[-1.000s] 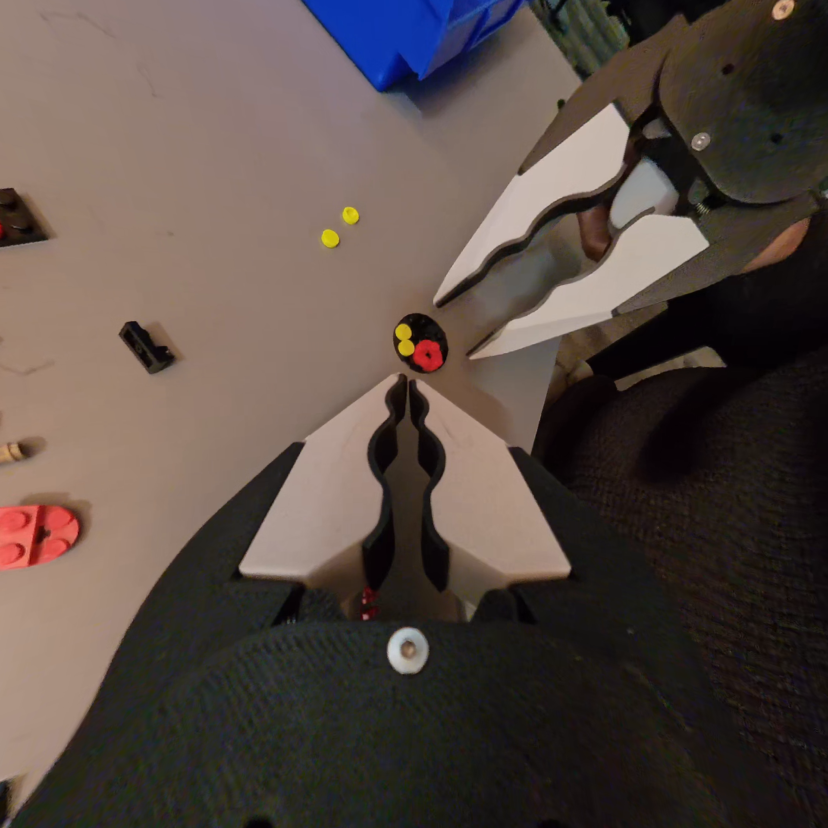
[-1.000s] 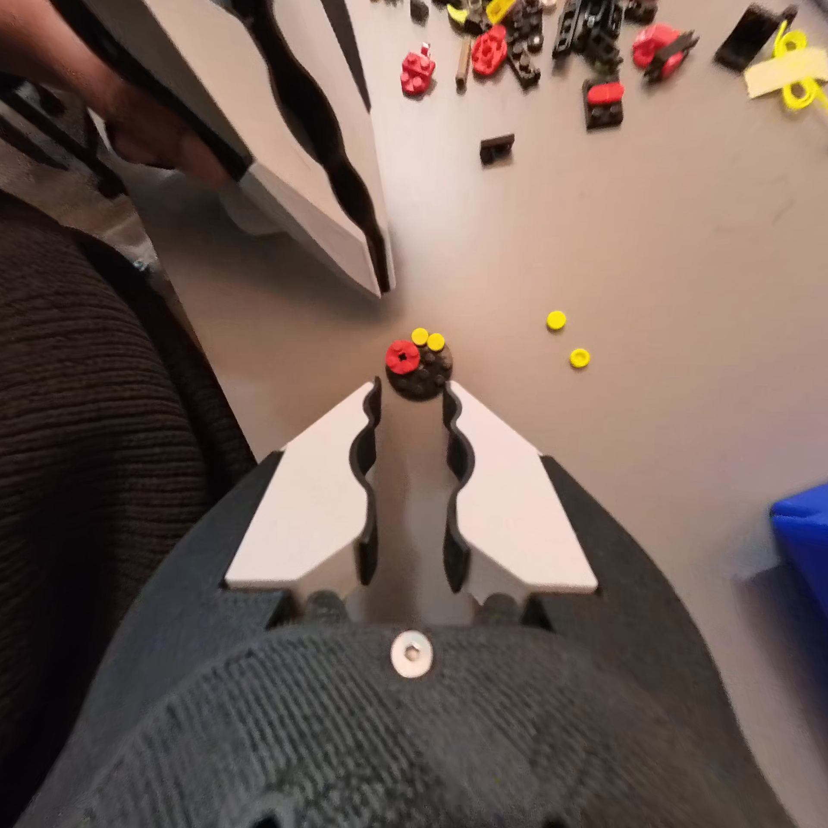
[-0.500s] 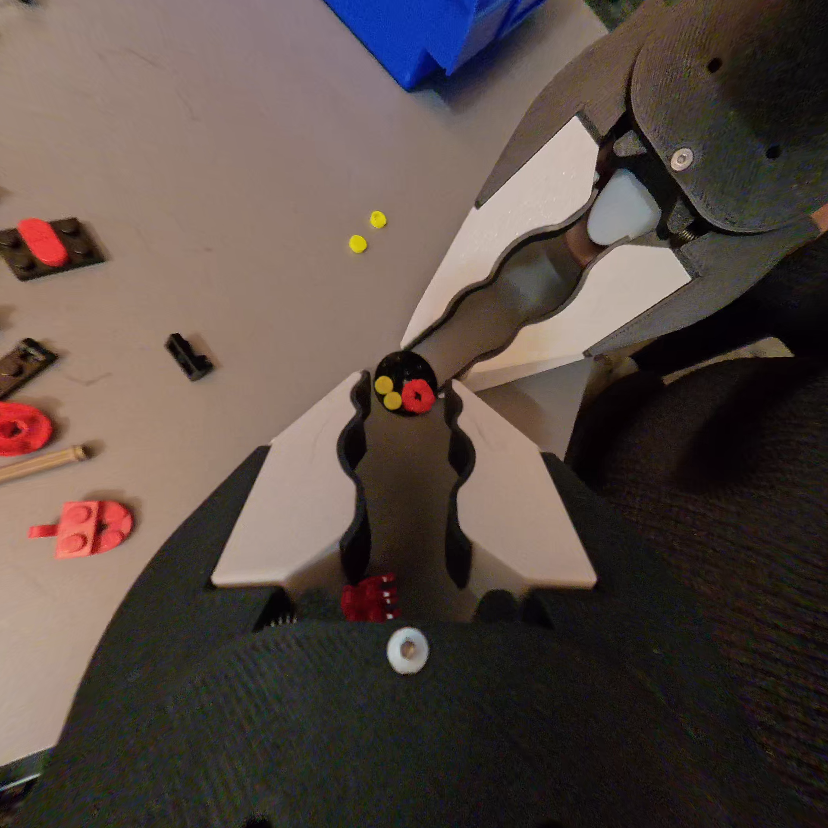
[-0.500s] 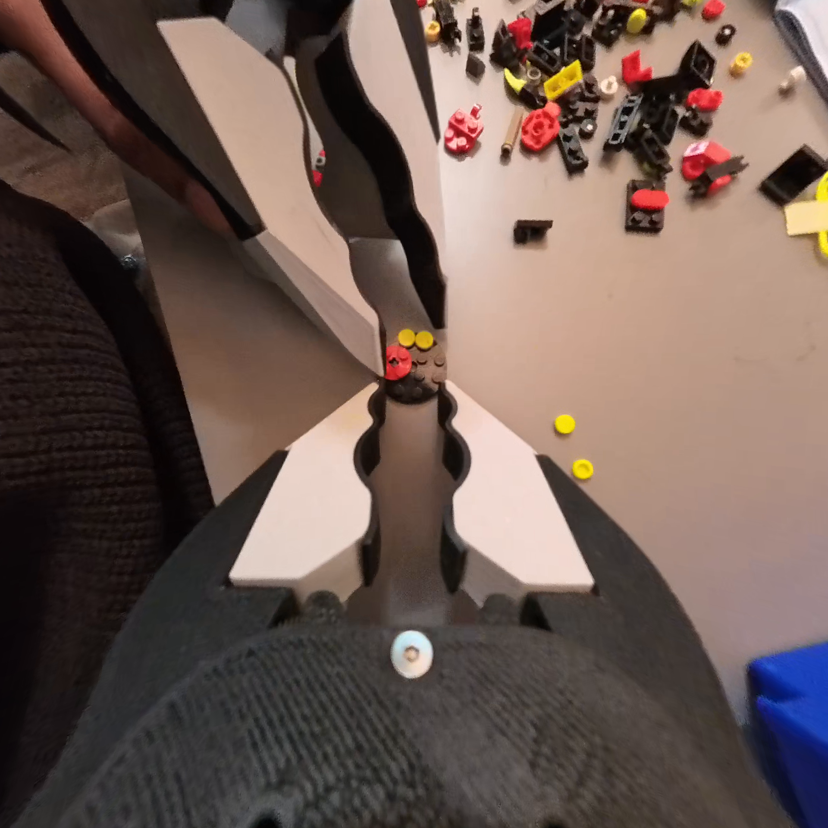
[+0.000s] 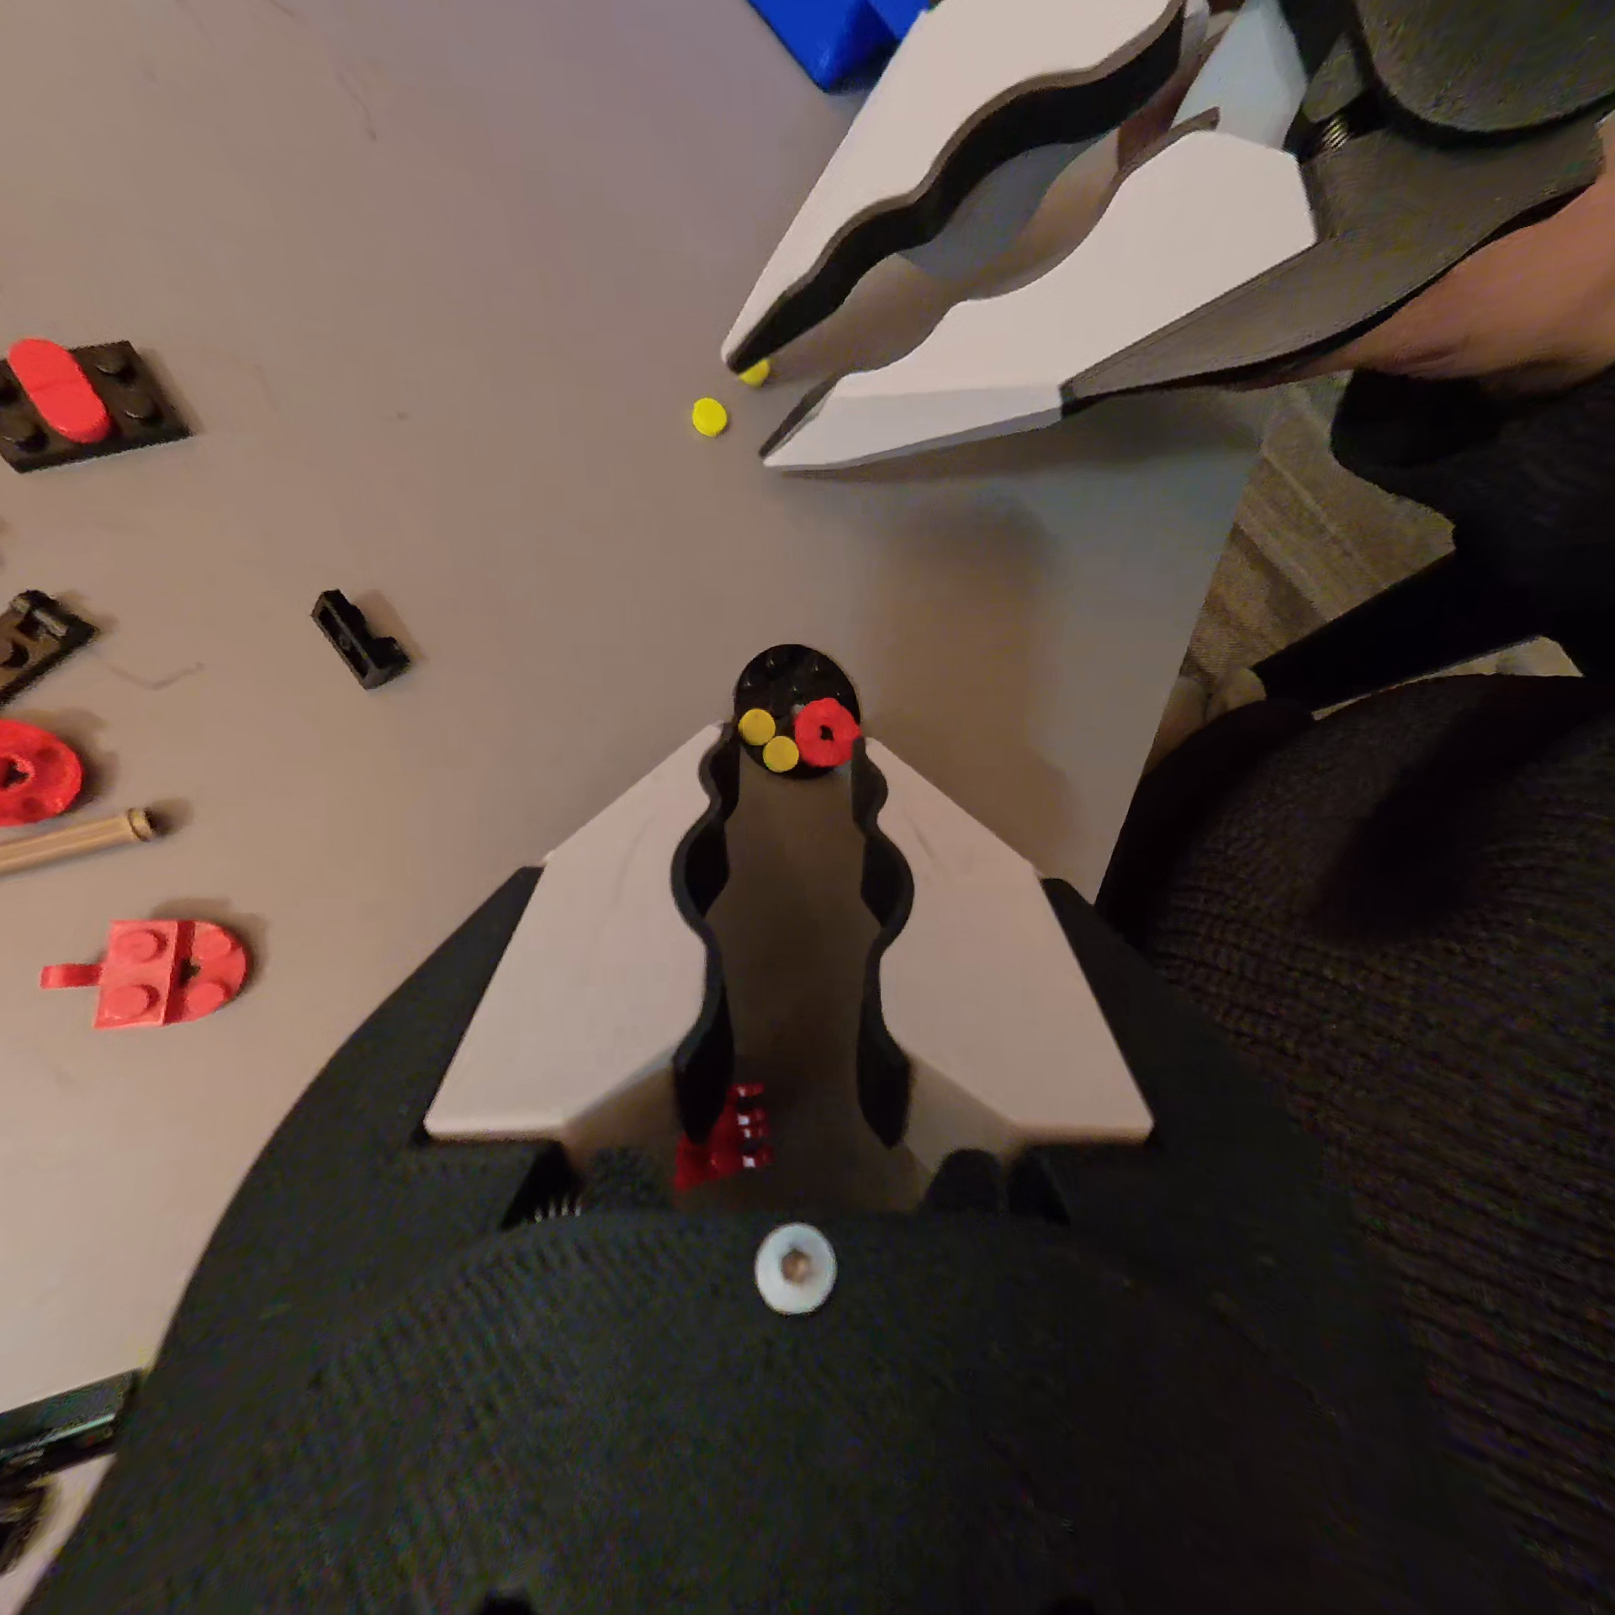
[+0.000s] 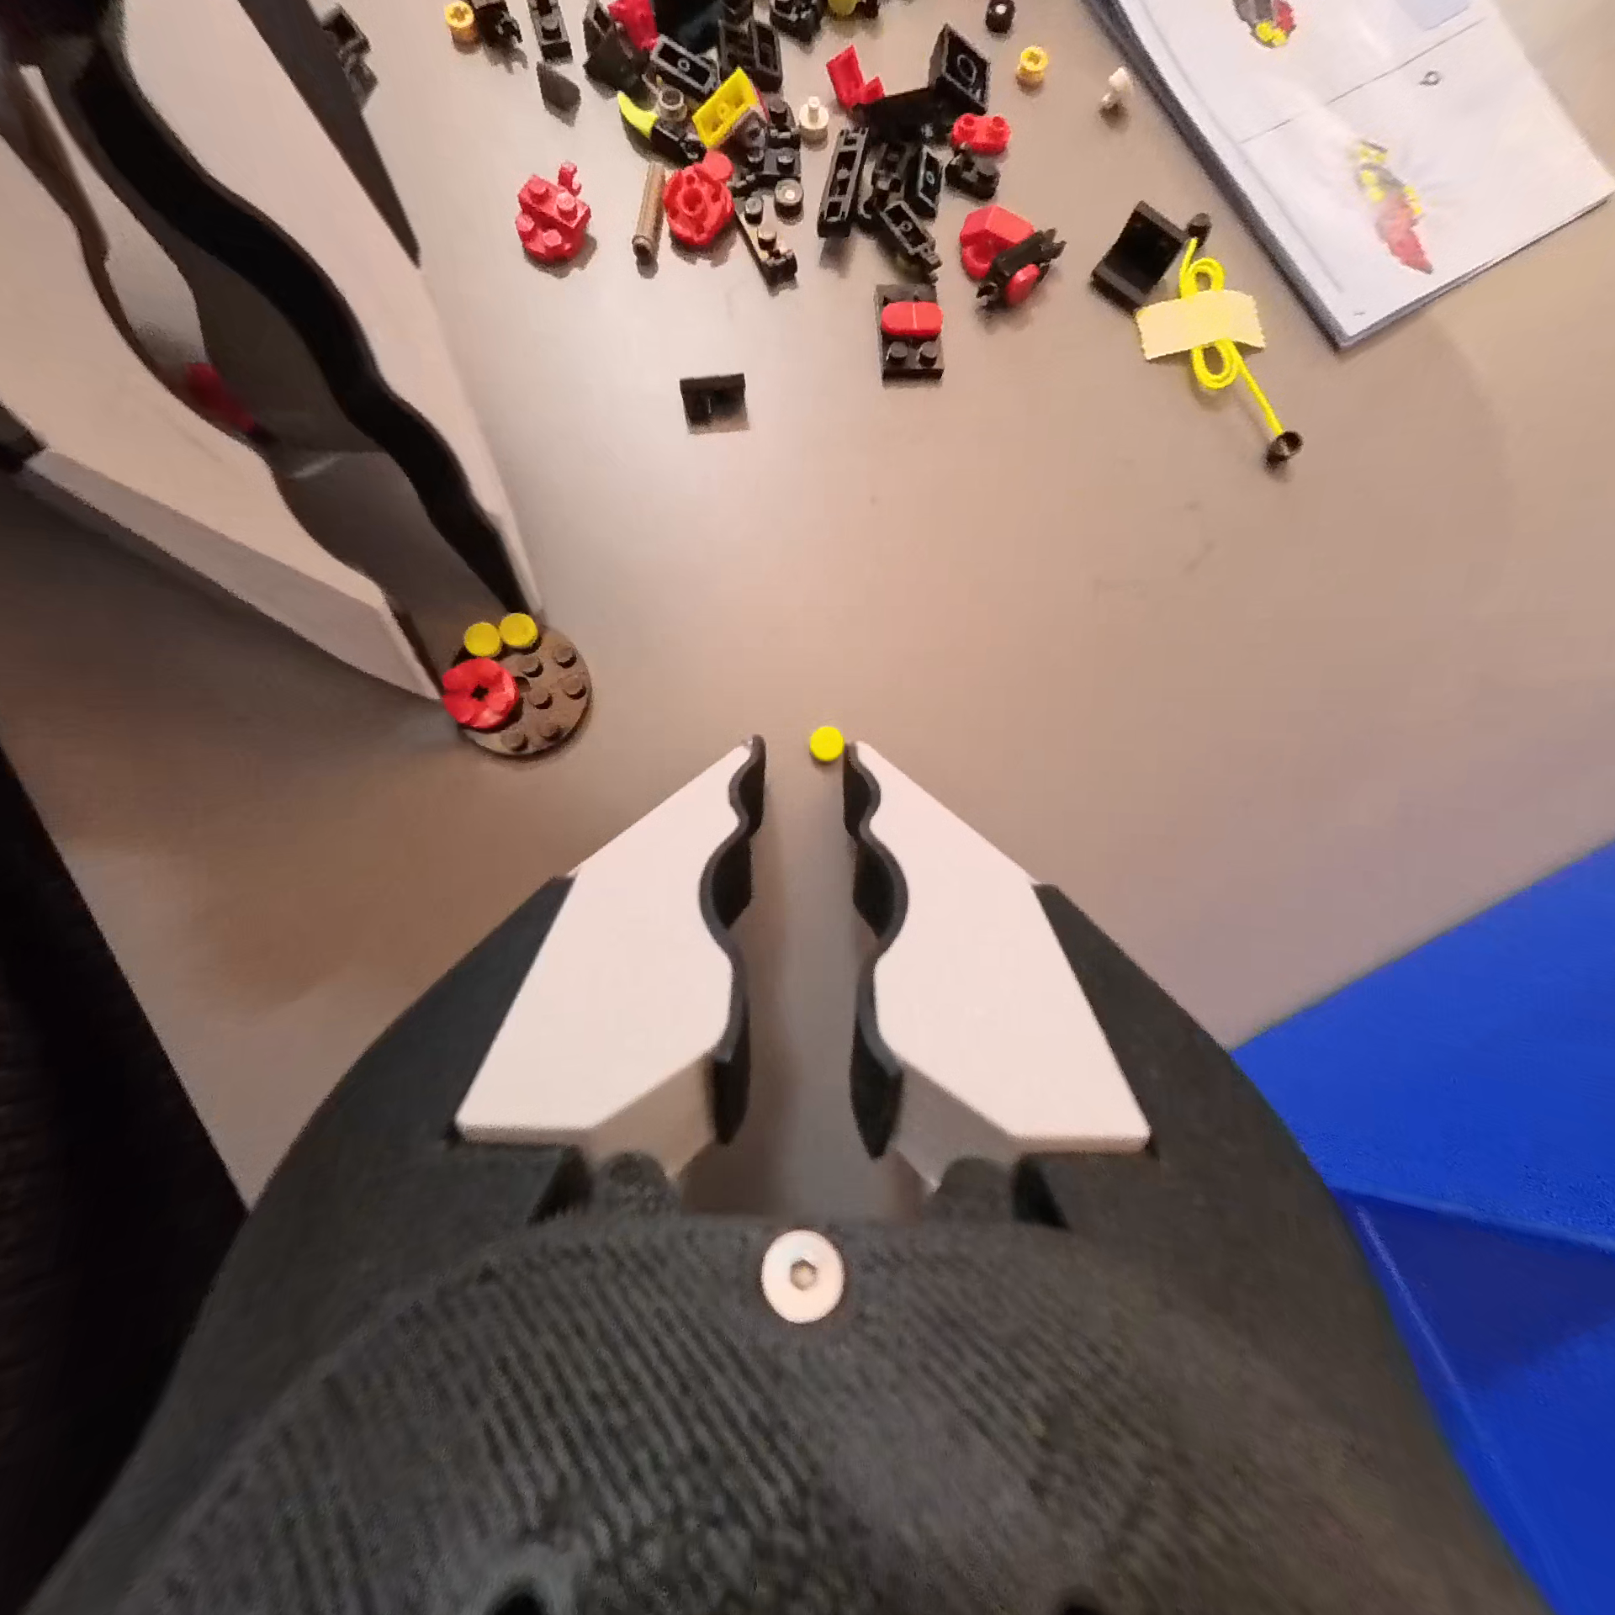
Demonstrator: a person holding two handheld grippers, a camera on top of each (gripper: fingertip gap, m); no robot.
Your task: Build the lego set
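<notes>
Bracing the black round plate [image 5: 793, 699] between parted left gripper [image 5: 791, 743] tips, right gripper [image 6: 802, 753] narrowly open near tiny, light, slippery yellow stud [image 6: 826, 744]; best pinched by rim.

Both tongs share one build: left tongs [image 5: 791, 743] and right tongs [image 6: 804, 756] each carry two pale grey wedge fingers [image 5: 603, 979] tapering to points, lined inside with wavy black pads [image 6: 730, 883]. Bodies are black, ridged 3D-printed shells [image 5: 786, 1416]. One silver screw with washer [image 6: 802, 1276] sits centred behind each finger pair. Person wears dark ribbed knit clothing [image 5: 1363, 1005].
</notes>
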